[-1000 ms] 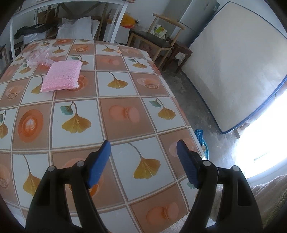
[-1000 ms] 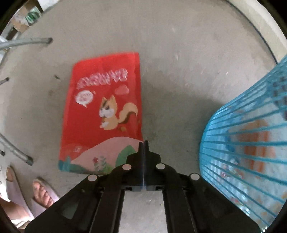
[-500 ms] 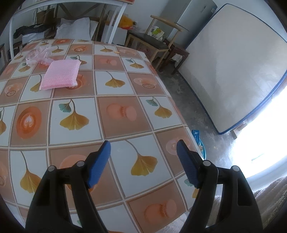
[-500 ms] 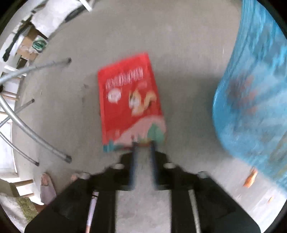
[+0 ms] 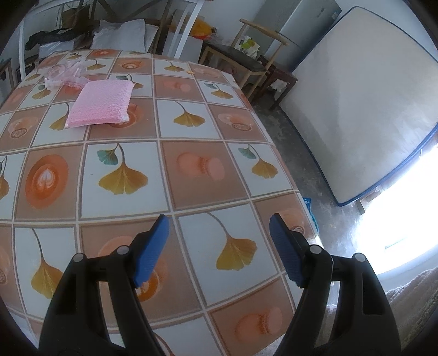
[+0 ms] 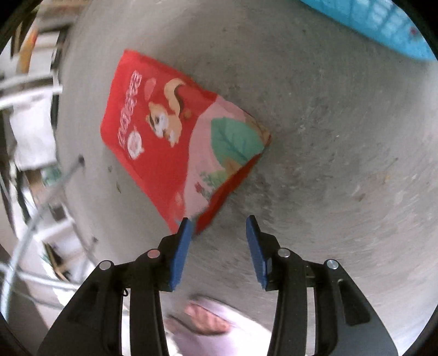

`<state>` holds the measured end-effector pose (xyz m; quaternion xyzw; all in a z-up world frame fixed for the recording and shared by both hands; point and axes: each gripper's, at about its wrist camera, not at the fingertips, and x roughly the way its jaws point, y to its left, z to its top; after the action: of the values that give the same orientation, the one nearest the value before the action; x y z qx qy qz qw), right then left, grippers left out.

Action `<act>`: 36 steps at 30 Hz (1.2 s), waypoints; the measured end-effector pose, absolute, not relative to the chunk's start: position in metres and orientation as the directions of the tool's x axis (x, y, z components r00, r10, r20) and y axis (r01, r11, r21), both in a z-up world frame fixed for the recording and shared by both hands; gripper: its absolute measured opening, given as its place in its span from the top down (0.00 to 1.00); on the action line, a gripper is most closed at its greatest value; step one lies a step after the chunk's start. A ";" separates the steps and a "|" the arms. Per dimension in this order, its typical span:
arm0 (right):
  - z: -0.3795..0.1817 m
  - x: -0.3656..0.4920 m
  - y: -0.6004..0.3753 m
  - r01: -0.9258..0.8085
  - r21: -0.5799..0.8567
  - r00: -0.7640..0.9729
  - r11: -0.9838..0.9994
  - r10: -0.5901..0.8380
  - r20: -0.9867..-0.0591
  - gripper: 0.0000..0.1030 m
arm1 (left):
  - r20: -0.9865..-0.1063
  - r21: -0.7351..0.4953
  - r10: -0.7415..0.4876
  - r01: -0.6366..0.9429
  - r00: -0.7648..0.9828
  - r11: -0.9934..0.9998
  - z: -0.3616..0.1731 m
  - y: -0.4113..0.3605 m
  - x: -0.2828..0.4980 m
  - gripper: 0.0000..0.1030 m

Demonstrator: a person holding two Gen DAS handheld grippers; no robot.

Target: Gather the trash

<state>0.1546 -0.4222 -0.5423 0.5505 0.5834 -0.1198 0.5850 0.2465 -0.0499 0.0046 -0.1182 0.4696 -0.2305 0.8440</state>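
Note:
A red snack bag (image 6: 175, 137) with a squirrel picture lies flat on the grey concrete floor in the right wrist view. My right gripper (image 6: 217, 223) hovers just above the bag's near corner, jaws opening, with nothing pressed between the blue pads; the left pad (image 6: 182, 246) overlaps the bag's edge. A blue mesh trash basket (image 6: 383, 24) sits at the top right. In the left wrist view my left gripper (image 5: 219, 221) hangs open and empty over the patterned table (image 5: 191, 169). A pink packet (image 5: 100, 104) and a crumpled clear wrapper (image 5: 64, 75) lie at the table's far left.
Metal chair legs (image 6: 49, 197) and clutter stand left of the bag. A person's sandalled foot (image 6: 208, 320) is just below the right gripper. Beyond the table are a wooden chair (image 5: 246, 54), a mattress (image 5: 369, 104) leaning on the wall, and the blue basket's edge (image 5: 310, 209).
The right gripper has rolled, dropped toward the red bag and gone from shut to parted jaws. The basket has swung from the right side to the top of its view. The left gripper has barely moved.

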 end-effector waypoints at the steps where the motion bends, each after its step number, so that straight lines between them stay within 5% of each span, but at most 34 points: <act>1: -0.544 0.154 -0.422 0.795 0.507 0.305 0.332 0.504 -0.808 0.60 | -0.740 -0.416 -0.498 0.274 0.452 0.867 0.004 -0.049 0.247 0.30; 5: -0.549 0.158 -0.427 0.829 0.517 0.358 0.216 0.505 -0.785 0.61 | -0.743 -0.418 -0.496 0.267 0.449 0.868 0.001 -0.047 0.250 0.30; 12: -0.553 0.151 -0.435 0.887 0.450 0.347 0.102 0.494 -0.797 0.95 | -0.742 -0.419 -0.496 0.266 0.451 0.868 0.002 -0.048 0.250 0.30; 17: -0.529 0.163 -0.430 0.848 0.470 0.334 0.243 0.443 -0.832 0.97 | -0.733 -0.417 -0.498 0.272 0.463 0.867 0.005 -0.047 0.247 0.30; 25: -0.409 0.192 -0.403 0.604 0.473 0.395 0.641 0.275 -0.877 0.97 | -0.709 -0.428 -0.520 0.296 0.477 0.854 0.011 -0.048 0.239 0.30; 36: -0.254 0.141 -0.472 0.428 0.428 0.526 0.796 0.165 -0.834 0.98 | -0.642 -0.475 -0.578 0.331 0.503 0.816 0.020 -0.048 0.226 0.30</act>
<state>0.1413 -0.4722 -0.2538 0.3091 0.4800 -0.0805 0.8170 0.2261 -0.0484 0.0196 -0.1465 0.4214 -0.2660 0.8545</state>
